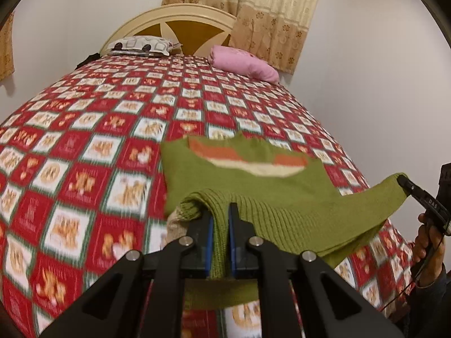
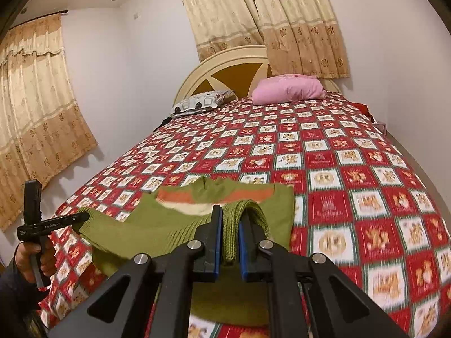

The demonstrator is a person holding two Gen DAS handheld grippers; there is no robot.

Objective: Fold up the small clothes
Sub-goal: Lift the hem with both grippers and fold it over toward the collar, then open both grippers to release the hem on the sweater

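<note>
Sweater (image 1: 253,191) hem pinched in both tools, lifted above bed (image 1: 84,155).

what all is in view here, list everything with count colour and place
green knitted sweater with orange and cream stripes: 1, green, near end of the bed, ribbed hem lifted by both grippers
red and white checked bedspread: 1, red, white, green, covering the bed
pink pillow: 1, pink, head of bed, right side
white patterned pillow: 1, white and black, head of bed, left side
cream arched headboard: 1, cream and brown, against the wall
beige floral curtains: 2 sets, beige, behind headboard and on left wall
left gripper: 1, black with blue pads, jaws shut on hem
right gripper: 1, same, jaws shut on hem
</note>
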